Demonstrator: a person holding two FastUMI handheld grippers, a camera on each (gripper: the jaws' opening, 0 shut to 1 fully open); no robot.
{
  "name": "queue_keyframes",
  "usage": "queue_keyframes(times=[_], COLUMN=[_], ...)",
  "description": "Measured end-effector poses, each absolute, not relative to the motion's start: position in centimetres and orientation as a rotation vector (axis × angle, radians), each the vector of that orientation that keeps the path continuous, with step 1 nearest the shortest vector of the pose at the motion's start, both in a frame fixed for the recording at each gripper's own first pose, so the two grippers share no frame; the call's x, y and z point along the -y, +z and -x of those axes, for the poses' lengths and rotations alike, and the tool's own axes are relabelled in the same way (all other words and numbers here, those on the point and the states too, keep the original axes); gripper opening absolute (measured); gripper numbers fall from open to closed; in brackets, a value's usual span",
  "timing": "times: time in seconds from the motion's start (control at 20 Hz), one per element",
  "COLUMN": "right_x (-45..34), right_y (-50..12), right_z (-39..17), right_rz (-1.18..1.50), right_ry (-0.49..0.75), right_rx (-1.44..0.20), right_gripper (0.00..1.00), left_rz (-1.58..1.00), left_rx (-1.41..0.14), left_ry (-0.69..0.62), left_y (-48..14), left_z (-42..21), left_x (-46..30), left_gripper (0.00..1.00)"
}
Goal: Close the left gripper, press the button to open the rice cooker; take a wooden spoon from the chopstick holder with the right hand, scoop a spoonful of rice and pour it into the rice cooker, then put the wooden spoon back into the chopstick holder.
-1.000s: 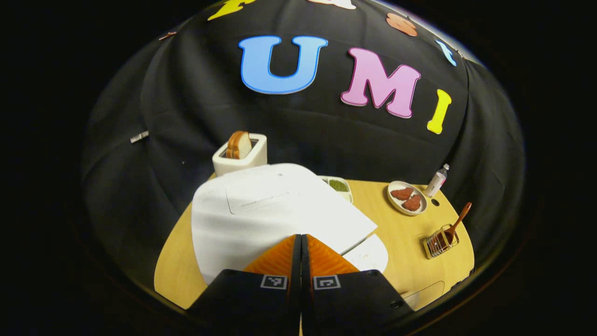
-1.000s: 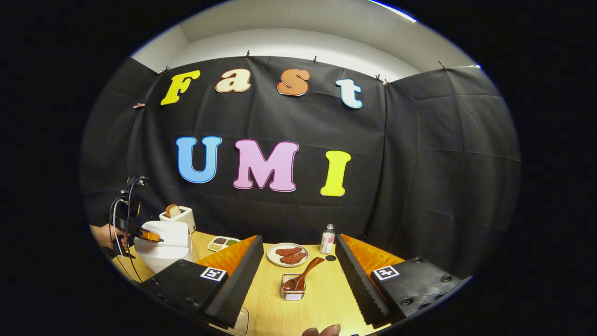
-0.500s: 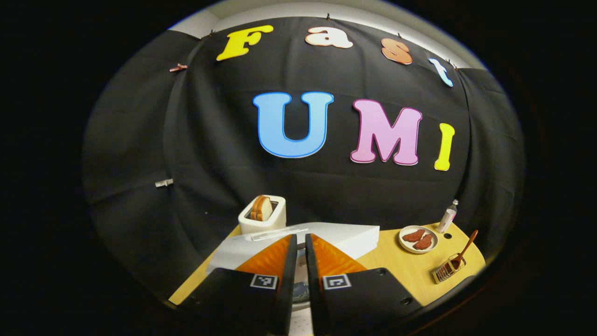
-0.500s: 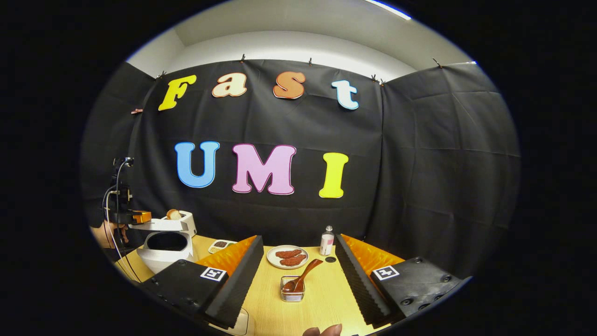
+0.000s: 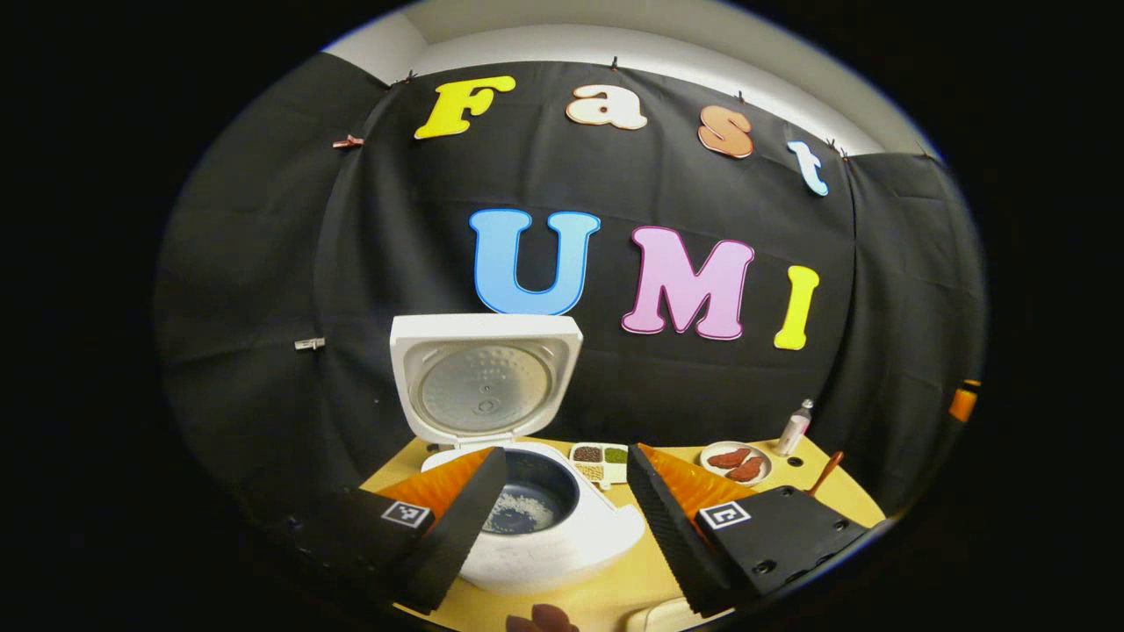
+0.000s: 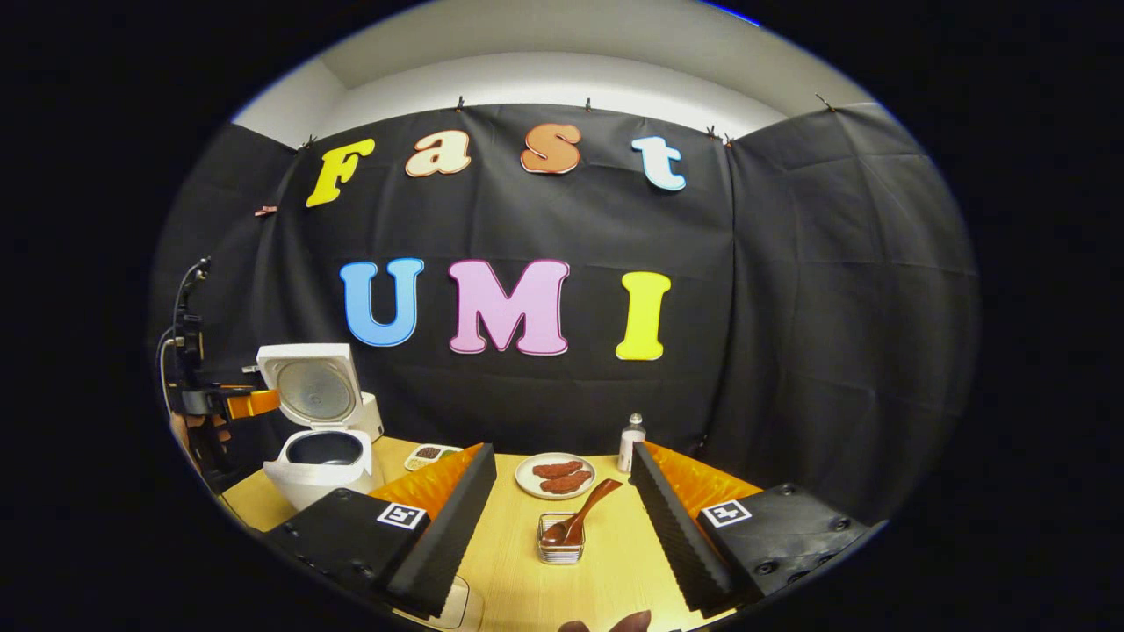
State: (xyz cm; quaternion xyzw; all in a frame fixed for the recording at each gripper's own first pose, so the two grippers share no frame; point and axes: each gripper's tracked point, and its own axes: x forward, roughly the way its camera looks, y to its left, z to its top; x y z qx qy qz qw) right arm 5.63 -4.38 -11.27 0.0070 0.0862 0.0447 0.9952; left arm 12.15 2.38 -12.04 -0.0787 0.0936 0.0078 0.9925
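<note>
- The left hand-held gripper (image 5: 566,513) is held level, its two fingers spread wide apart with nothing between them.
- The right hand-held gripper (image 6: 562,518) is likewise level, fingers parted and gripping nothing.
- Seen from the right gripper view, a hand (image 6: 198,432) holds the left hand-held gripper up at the far left.

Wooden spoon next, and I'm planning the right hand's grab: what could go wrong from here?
The wooden spoon leans tilted in the small chopstick holder, so a pull along the slant might tip the holder. The plate of meat and bottle stand just behind, so an overshoot by the open right gripper could knock them.
</note>
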Motion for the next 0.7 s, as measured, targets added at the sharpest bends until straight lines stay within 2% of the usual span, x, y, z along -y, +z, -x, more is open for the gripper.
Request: queue_keyframes(times=[0.3,0.7], right_x=[5.9,6.1], right_y=[-17.9,-30.2], right_z=[-9.9,-15.8], right_rz=[-0.071,-0.204], right_ry=[0.135,0.212], right_rx=[-0.286,-0.496], right_gripper=[0.98,0.96], left_rz=[0.165,0.092], left_rx=[-0.184,-0.247], left_ry=[0.043,0.036], left_y=[-11.5,-13.2], left_z=[-5.7,-1.3], left_x=[-0.1,3.0], left_gripper=[0.95,0.95])
